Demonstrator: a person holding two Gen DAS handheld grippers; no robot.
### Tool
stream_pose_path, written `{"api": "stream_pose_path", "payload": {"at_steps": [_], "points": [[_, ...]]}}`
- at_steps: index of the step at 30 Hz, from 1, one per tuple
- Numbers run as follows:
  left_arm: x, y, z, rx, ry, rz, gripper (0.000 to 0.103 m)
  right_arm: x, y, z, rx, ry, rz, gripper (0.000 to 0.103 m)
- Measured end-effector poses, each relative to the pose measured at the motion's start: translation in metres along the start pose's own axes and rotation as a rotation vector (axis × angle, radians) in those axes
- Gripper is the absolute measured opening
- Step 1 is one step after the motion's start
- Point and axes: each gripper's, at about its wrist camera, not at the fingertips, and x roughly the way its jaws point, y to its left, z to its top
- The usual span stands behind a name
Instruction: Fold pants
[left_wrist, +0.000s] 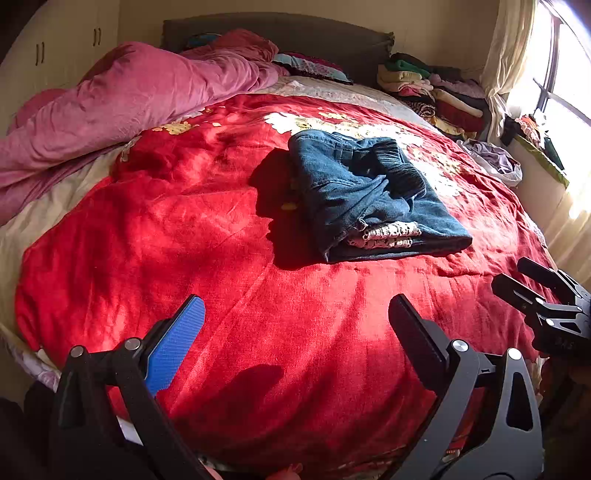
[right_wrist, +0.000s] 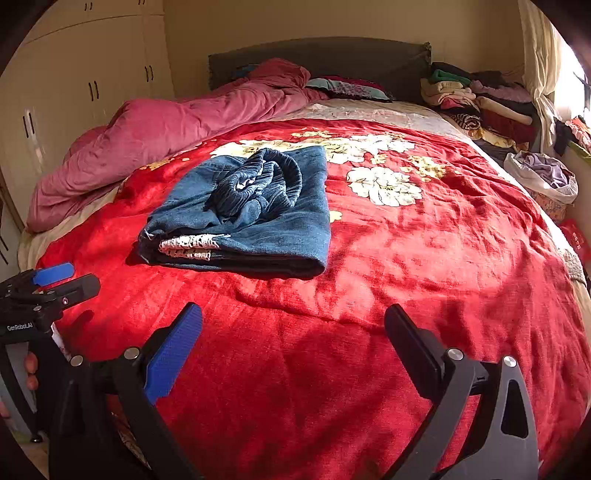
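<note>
Blue denim pants (left_wrist: 369, 195) lie folded into a thick rectangular bundle on the red floral blanket (left_wrist: 207, 236), with the ribbed waistband bunched on top and white lace lining showing at the near edge. They also show in the right wrist view (right_wrist: 255, 218). My left gripper (left_wrist: 295, 325) is open and empty, held above the blanket well short of the pants. My right gripper (right_wrist: 293, 332) is open and empty, also short of the pants; it shows at the right edge of the left wrist view (left_wrist: 517, 277). The left gripper shows at the left edge of the right wrist view (right_wrist: 66, 280).
A pink duvet (left_wrist: 122, 99) is heaped along the bed's left side. Stacked folded clothes (left_wrist: 432, 88) sit at the far right corner by the headboard. A white bag of clothes (right_wrist: 543, 177) lies at the right edge. Wardrobe doors (right_wrist: 85, 85) stand on the left.
</note>
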Motion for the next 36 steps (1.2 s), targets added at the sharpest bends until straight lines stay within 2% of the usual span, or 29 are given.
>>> {"api": "stream_pose_path", "payload": {"at_steps": [15, 18, 22, 25, 28, 32, 34, 36], "points": [[0.001, 0.002, 0.001, 0.007, 0.006, 0.009, 0.093, 0.0, -0.002, 0.0, 0.003, 0.004, -0.012, 0.098], [0.004, 0.002, 0.001, 0.015, 0.01, -0.014, 0.093, 0.001, -0.003, 0.0, 0.002, 0.007, -0.021, 0.098], [0.012, 0.001, -0.001, 0.019, 0.043, 0.061, 0.093, 0.004, -0.006, 0.001, 0.002, 0.014, -0.039, 0.098], [0.017, 0.008, -0.002, -0.007, 0.055, 0.068, 0.093, 0.005, -0.015, 0.003, 0.013, 0.01, -0.064, 0.098], [0.015, 0.019, 0.002, -0.034, 0.048, 0.053, 0.093, 0.005, -0.036, 0.008, 0.037, 0.001, -0.118, 0.098], [0.017, 0.048, 0.021, -0.054, 0.049, 0.141, 0.093, 0.006, -0.09, 0.02, 0.111, 0.01, -0.199, 0.098], [0.025, 0.077, 0.037, -0.085, 0.069, 0.158, 0.093, 0.009, -0.128, 0.027, 0.155, 0.02, -0.253, 0.098], [0.037, 0.112, 0.054, -0.116, 0.084, 0.218, 0.093, 0.014, -0.168, 0.034, 0.182, 0.03, -0.324, 0.098]]}}
